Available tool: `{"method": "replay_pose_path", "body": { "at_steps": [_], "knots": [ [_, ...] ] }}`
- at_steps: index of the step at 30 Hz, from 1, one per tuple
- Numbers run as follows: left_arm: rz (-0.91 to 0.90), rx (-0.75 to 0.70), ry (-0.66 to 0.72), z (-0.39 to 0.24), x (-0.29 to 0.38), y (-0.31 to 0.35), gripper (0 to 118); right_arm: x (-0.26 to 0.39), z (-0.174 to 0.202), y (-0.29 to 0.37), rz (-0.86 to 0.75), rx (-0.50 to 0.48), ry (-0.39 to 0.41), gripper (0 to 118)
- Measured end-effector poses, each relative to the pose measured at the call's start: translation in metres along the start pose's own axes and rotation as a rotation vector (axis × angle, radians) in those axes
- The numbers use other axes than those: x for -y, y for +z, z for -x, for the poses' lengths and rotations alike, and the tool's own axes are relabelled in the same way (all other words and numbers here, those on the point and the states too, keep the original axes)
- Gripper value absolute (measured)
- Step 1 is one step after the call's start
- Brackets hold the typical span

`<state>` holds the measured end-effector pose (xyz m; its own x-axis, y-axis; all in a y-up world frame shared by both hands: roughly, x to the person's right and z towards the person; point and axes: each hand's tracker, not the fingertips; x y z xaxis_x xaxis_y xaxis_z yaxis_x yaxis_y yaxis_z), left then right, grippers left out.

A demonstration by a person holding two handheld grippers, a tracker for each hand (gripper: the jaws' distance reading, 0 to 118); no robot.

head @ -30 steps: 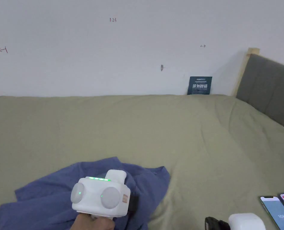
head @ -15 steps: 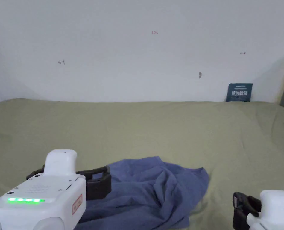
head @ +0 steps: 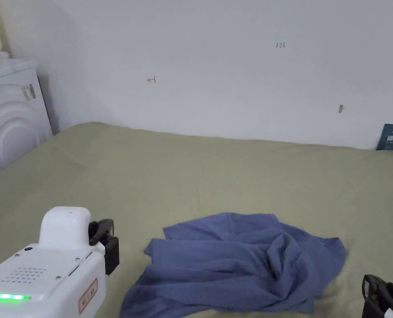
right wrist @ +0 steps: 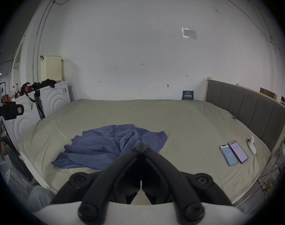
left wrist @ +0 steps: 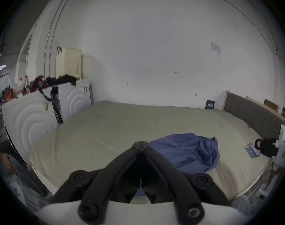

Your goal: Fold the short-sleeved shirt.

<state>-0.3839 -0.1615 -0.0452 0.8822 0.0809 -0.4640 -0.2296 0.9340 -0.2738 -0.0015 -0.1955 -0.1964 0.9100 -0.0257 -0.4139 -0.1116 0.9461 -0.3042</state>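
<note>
Lying crumpled near the front edge of the bed (head: 232, 165), the blue short-sleeved shirt (head: 237, 265) is untouched by either tool and not yet spread flat; no fold appears to have been made. The step in hand, judged from this layout, is the first grasp to open the garment out. To do it well, each tool should take a distinct edge — a shoulder seam or a hem corner rather than the bunched ridge at the centre — so that lifting and drawing apart removes the creases instead of tightening them; pinching a single layer matters, since the folds overlap and a double layer would drag the heap whole. The left tool (left wrist: 141, 143) is held level, low over the bed's front left part, pointing toward the far wall with the shirt just to its right; its jaws are clenched together on nothing. The right tool (right wrist: 141, 145) sits at the shirt's near right side, likewise level and aimed forward, its tips meeting with no cloth between them — both must open before any grasp. Two phones (right wrist: 234, 153) and a small white device (right wrist: 251, 147) lie well apart from the shirt toward the headboard (right wrist: 245, 101), clear of the working area.
</note>
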Motion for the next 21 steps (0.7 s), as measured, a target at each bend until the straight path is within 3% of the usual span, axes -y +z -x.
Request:
{"method": "replay_pose_path", "body": {
  "at_steps": [6, 13, 14, 15, 17, 18, 21],
  "knots": [
    [0.174, 0.023, -0.032, -0.004, 0.004, -0.078, 0, 0.002, 0.001, -0.031, 0.04, -0.008, 0.013, 2],
    [0.461, 0.029, -0.008, -0.004, 0.031, -0.233, 0, 0.015, -0.007, -0.076, 0.122, 0.009, 0.016, 2],
    [0.501, 0.025, -0.009, -0.004, 0.037, -0.254, 7, 0.018, -0.009, -0.082, 0.133, 0.013, 0.018, 2],
    [0.533, 0.009, 0.011, -0.004, 0.041, -0.267, 27, 0.02, -0.011, -0.086, 0.145, 0.014, 0.018, 2],
    [0.604, -0.003, 0.009, 0.002, 0.054, -0.304, 113, 0.024, -0.015, -0.097, 0.166, 0.023, 0.025, 2],
    [0.627, -0.03, 0.009, 0.001, 0.061, -0.317, 118, 0.028, -0.018, -0.101, 0.172, 0.028, 0.026, 2],
    [0.672, -0.083, -0.063, -0.009, 0.073, -0.323, 118, 0.032, -0.025, -0.112, 0.195, 0.027, 0.022, 2]
  ]
}}
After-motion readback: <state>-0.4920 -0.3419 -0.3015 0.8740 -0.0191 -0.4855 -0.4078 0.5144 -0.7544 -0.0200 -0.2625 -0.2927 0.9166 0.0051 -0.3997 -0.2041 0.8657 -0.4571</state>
